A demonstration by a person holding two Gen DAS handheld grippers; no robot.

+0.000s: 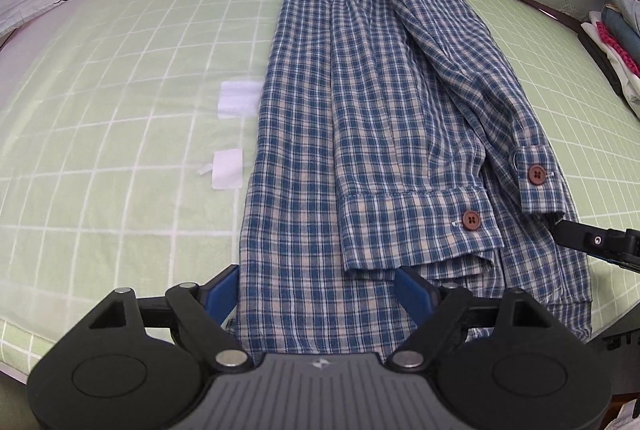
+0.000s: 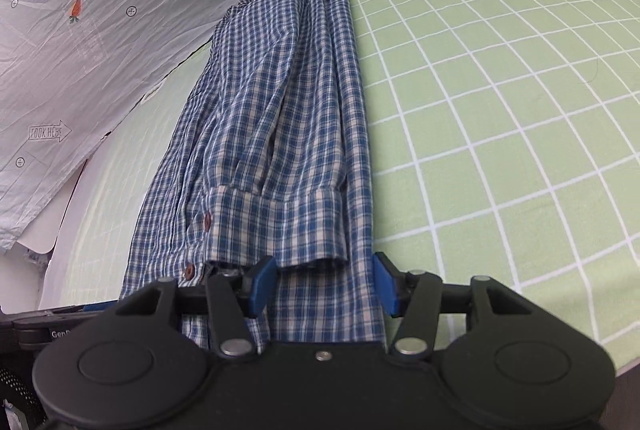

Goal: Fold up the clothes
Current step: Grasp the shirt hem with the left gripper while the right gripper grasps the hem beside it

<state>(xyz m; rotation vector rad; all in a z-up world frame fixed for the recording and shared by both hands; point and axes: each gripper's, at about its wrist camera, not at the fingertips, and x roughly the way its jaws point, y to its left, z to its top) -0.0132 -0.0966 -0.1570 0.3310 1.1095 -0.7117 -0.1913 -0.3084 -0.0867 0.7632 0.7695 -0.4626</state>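
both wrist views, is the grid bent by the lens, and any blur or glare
Left wrist view: the green grid sheet bows outward, black corners from the fisheye, soft washed-out patch beside the plaid shirt, shirt checks sharp. Right wrist view: same bowing on the sheet, shirt sharp, no hard glare, even light.

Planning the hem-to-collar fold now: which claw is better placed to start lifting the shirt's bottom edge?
Probably both together. The left claw straddles the plaid shirt at its left hem; the right claw straddles the right edge below the cuff. Both stand open.
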